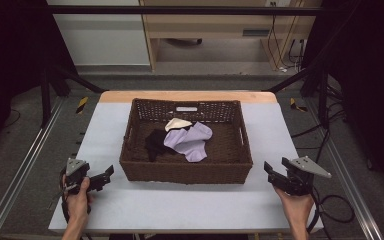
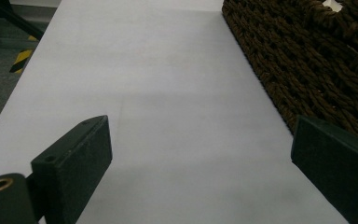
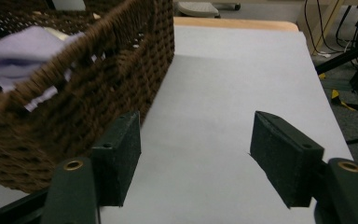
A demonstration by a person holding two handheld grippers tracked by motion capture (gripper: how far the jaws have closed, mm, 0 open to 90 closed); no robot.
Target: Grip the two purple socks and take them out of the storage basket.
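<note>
A brown woven basket stands in the middle of the table and holds a lilac sock, a black sock and a cream sock. My left gripper rests low by the basket's front left corner, jaws open and nothing between them. My right gripper sits by the front right corner, also open and empty. The basket wall rises just left of the right gripper's jaws, with lilac sock visible over its rim. The basket's weave runs along the right of the left gripper view.
The table has a pale grey mat with a wooden edge at the back. Metal rails run along both sides over dark floor. Cables trail by the right hand. Bare mat lies in front of the basket.
</note>
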